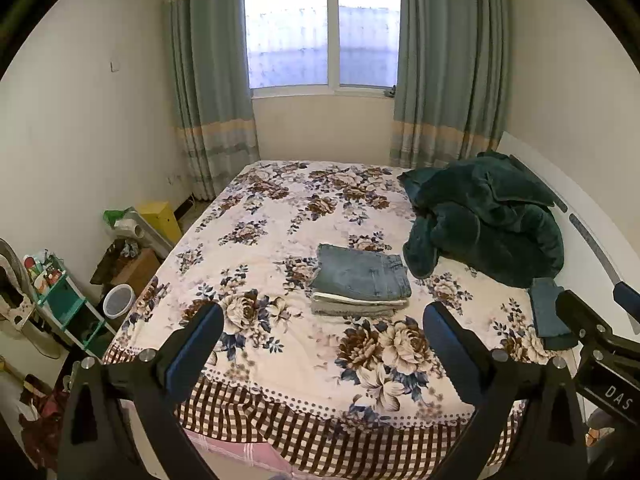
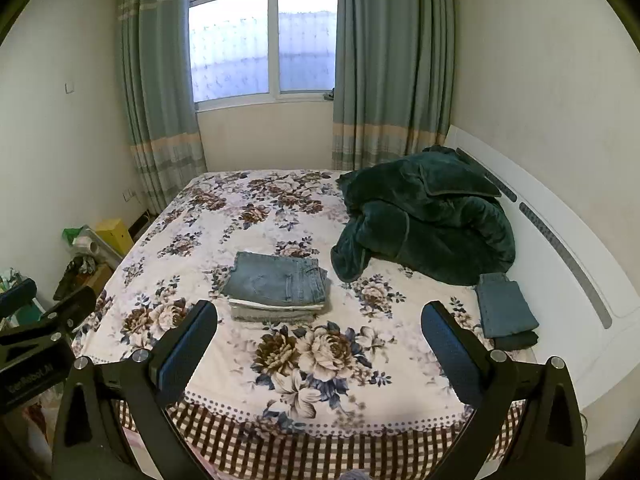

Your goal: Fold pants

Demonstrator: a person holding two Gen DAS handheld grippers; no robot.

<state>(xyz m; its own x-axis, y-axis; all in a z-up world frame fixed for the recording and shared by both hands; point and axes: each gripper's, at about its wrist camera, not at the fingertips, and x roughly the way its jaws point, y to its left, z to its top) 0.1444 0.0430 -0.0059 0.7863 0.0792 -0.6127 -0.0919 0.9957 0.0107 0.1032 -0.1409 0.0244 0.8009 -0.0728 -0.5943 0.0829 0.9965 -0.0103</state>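
Note:
A stack of folded pants (image 1: 360,280) lies in the middle of the floral bed (image 1: 280,208), blue jeans on top of lighter folded pieces; it also shows in the right wrist view (image 2: 276,286). A second small pile of folded blue pants (image 1: 550,312) lies at the bed's right edge by the headboard, and shows in the right wrist view (image 2: 506,308) too. My left gripper (image 1: 324,320) is open and empty, held above the near end of the bed. My right gripper (image 2: 320,318) is open and empty beside it.
A rumpled dark green blanket (image 2: 424,220) lies at the right rear of the bed by the white headboard (image 2: 560,216). Boxes, a shelf and a bin (image 1: 118,300) crowd the floor to the left. Window and curtains are behind.

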